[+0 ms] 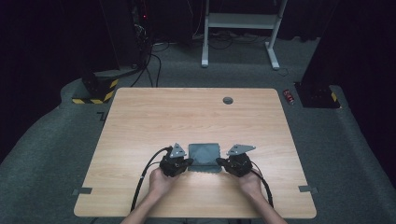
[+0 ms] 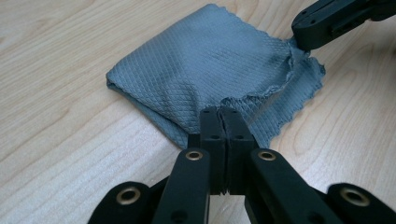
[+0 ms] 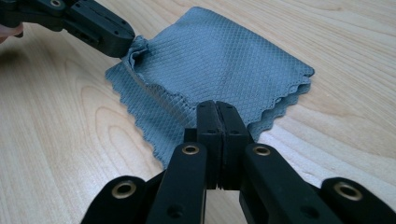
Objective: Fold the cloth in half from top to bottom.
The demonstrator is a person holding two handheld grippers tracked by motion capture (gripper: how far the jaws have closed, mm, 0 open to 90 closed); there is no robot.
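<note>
A grey folded cloth (image 1: 204, 154) with a diamond weave lies on the wooden table (image 1: 154, 121), near its front edge. My left gripper (image 1: 187, 163) is shut on the cloth's near left corner, and my right gripper (image 1: 220, 163) is shut on its near right corner. In the left gripper view the jaws (image 2: 223, 112) pinch the upper layer of the cloth (image 2: 196, 65), lifting it off the lower layer; the right gripper (image 2: 327, 21) bites the far corner. In the right gripper view the closed jaws (image 3: 217, 106) hold the cloth's (image 3: 219, 56) scalloped edge, and the left gripper (image 3: 100, 28) shows at the top left.
A round cable hole (image 1: 228, 100) sits near the table's far edge. Cables (image 1: 140, 182) trail from both grippers toward the front. Beyond the table stand a white frame (image 1: 240, 21) and yellow-black striped bases (image 1: 93, 91) on grey carpet.
</note>
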